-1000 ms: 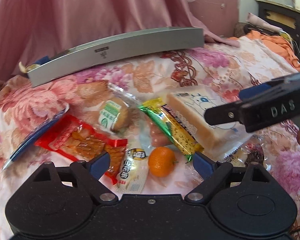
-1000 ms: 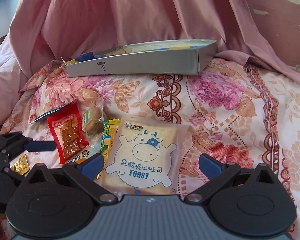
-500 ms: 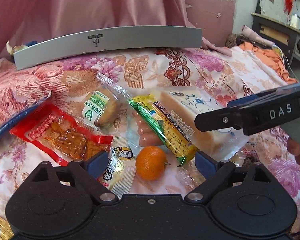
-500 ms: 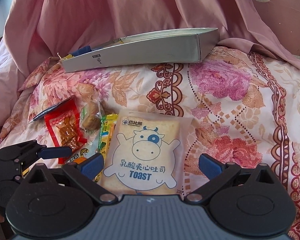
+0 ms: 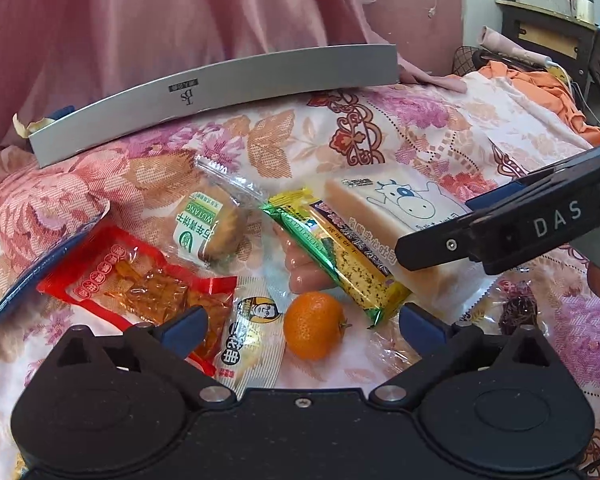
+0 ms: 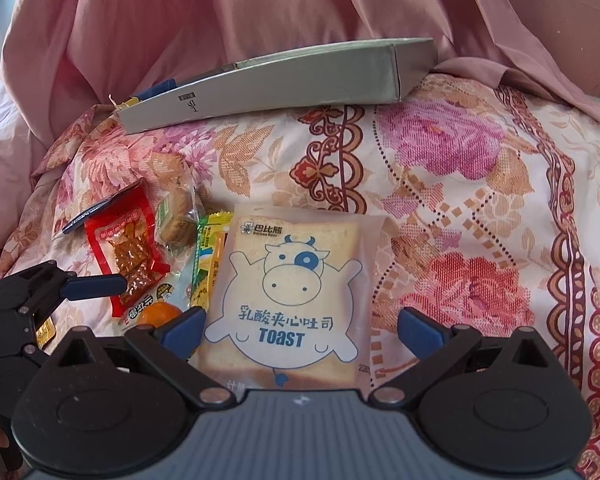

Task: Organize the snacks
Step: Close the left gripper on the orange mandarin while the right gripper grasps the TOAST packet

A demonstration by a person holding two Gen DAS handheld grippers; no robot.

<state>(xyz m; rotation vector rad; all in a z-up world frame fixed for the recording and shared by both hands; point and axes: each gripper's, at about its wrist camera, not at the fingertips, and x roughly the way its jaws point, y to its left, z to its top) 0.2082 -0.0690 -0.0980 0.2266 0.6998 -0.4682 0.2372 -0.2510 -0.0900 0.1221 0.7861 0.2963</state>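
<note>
Several wrapped snacks lie in a loose heap on the floral pink-and-cream bedspread (image 6: 440,184), in front of a long flat silver cardboard box (image 5: 220,88) that rests against draped pink fabric (image 5: 160,20).

The biggest is a square slice of toast in a frosted wrapper printed with a blue-and-white cartoon cow and the word TOAST (image 6: 288,280). Its left edge rests on a yellow-and-green foil cracker packet (image 5: 340,256), which lies over a few pink sausages in clear film (image 5: 304,272). Further left sits a round brown biscuit in a clear wrapper with a green-and-white label (image 5: 212,232), then a red-edged pouch of orange-brown dried tofu strips (image 5: 140,288). A small white-and-yellow sachet with a printed face (image 5: 252,332) lies just beside a bare orange mandarin (image 5: 314,326).

The left gripper (image 5: 300,322) hangs over the mandarin and sachet; its jaws are opening, pressing on nothing. The right gripper (image 6: 300,326) stands spread wide either side of the toast's lower part, its blue pads clear of the wrapper.
</note>
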